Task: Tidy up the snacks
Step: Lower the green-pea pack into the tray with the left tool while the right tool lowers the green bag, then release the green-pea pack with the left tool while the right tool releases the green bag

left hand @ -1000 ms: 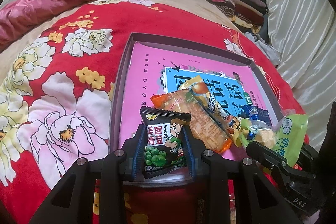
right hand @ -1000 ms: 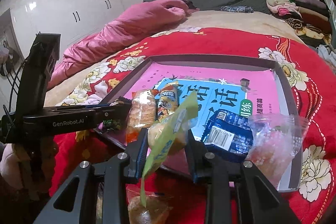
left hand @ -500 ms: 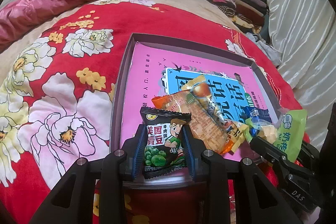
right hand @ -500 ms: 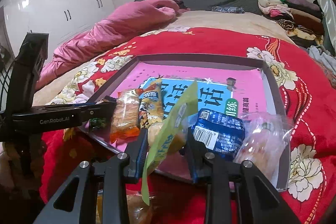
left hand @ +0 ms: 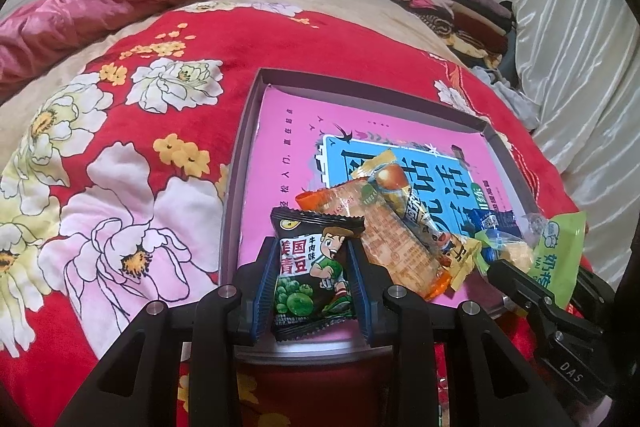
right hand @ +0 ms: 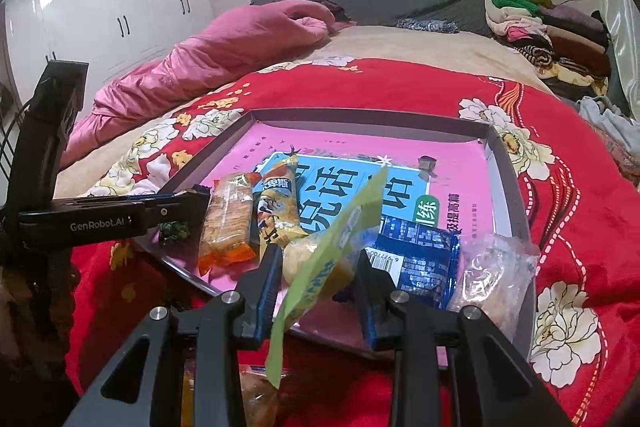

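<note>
A shallow grey tray with a pink and blue printed base lies on the red floral blanket. My left gripper is shut on a black green-pea packet at the tray's near-left corner. My right gripper is shut on a green-wrapped pastry packet over the tray's near edge; it also shows in the left wrist view. In the tray lie an orange cracker packet, a yellow bar packet, a blue packet and a clear bag.
The red floral blanket covers the bed around the tray. A pink quilt lies at the far left, folded clothes are stacked at the far right. Another snack packet lies below my right gripper.
My right gripper with the green packet has drawn back slightly toward the tray's near edge. My left gripper keeps its hold on the pea packet and has barely moved.
</note>
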A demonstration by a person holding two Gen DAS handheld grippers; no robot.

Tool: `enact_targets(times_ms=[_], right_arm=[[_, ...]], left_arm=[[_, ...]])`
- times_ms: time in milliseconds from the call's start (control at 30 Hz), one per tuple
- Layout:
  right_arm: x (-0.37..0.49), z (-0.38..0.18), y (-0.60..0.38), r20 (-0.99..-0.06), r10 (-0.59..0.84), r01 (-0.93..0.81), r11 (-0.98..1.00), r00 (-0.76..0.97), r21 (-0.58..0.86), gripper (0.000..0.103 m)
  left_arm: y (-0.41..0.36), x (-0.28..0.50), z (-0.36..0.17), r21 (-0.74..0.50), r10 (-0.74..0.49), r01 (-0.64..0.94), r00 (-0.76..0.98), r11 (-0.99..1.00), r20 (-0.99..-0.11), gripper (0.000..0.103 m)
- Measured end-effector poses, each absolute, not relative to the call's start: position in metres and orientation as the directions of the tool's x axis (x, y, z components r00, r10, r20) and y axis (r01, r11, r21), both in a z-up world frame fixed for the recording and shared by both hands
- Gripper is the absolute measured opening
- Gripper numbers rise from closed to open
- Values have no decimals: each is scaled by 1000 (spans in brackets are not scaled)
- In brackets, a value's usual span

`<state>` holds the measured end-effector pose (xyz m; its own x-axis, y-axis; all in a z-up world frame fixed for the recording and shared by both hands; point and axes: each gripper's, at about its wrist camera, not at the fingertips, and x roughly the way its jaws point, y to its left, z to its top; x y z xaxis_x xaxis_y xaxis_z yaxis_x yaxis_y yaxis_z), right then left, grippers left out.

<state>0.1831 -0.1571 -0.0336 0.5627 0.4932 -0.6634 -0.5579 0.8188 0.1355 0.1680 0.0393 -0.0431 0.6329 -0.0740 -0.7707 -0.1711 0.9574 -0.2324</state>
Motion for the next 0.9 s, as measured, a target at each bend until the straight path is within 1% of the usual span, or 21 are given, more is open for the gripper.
enact_targets(times_ms=[300,367,500,733,900], right_arm=[[178,-31,-152,-662,443,-557,829,605,45,35],[178,-30,-152,-660,423,-550,835,621,17,38],[180,-29,-156,-656,420,-538,843,627,25,44],[182,-25,-165,-642,430,-520,852,635,56,48],[182,-25,-165,-640,429,-521,852,638,52,49]], left_arm=[[40,167,-43,-228,-69,-173,633,958,-771,36],[40,167,-43,-231,-71,-174,633,957,-771,36],[39,167,-43,-235,-74,-175,632,956,-771,36],[39,166,-43,-240,-78,-175,630,955,-772,36],[39,166,-43,-245,-85,-173,629,954,-773,36]])
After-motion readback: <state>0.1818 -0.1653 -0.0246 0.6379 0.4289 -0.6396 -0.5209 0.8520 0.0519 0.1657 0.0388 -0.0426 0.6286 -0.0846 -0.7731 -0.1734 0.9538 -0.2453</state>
